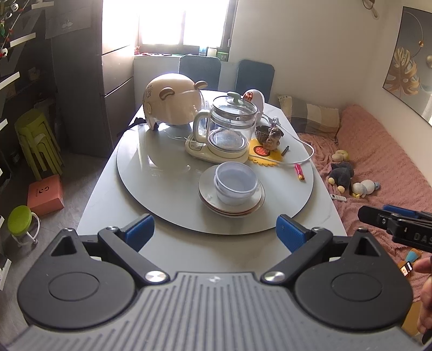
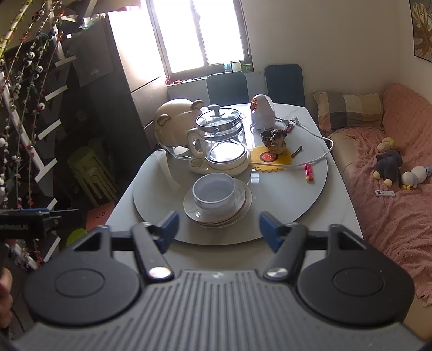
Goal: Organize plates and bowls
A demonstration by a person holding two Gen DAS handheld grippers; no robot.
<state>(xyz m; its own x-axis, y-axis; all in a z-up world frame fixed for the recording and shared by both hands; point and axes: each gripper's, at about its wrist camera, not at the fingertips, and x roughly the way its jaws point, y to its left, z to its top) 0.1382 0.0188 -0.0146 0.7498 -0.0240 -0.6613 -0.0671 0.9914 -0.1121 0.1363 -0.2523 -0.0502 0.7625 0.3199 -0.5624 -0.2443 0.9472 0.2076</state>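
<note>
Two handheld grippers hang side by side over the near edge of a pale dining table (image 1: 102, 189), both pointing down and forward.

The left gripper (image 1: 215, 232) has its blue-padded fingers (image 1: 140, 229) spread wide apart with nothing between them. The right gripper (image 2: 218, 229) also stands wide open and empty; at 3 o'clock in the left wrist view its black body shows from the side, with part of a hand (image 1: 425, 294) below it.

Just beyond both sets of fingertips, at 12 o'clock, a round grey turntable (image 1: 162, 205) lies on the table. On its near part sits a stack of plates (image 1: 208, 194), white with thin gold rims. Two pale bowls (image 1: 235, 183), nested one in the other, sit on top of the stack, slightly toward its far side. Neither gripper touches them.

Farther on, still at 12 o'clock, a glass kettle (image 1: 232, 121) with a green-knobbed lid stands on a cream base. At 11 o'clock is a cream helmet (image 1: 172, 100) with bear ears. At 1 o'clock a yellow sunflower mat (image 1: 266, 156) carries a small dog figurine (image 1: 274, 137), and a pink lighter (image 1: 300, 172) lies near a white cable (image 1: 305, 155).

Beyond the table stand two dark chairs (image 1: 199, 70) beneath a bright window (image 1: 183, 21). At 2 o'clock a pink-covered sofa (image 1: 391, 151) holds soft toys (image 1: 341, 172).
</note>
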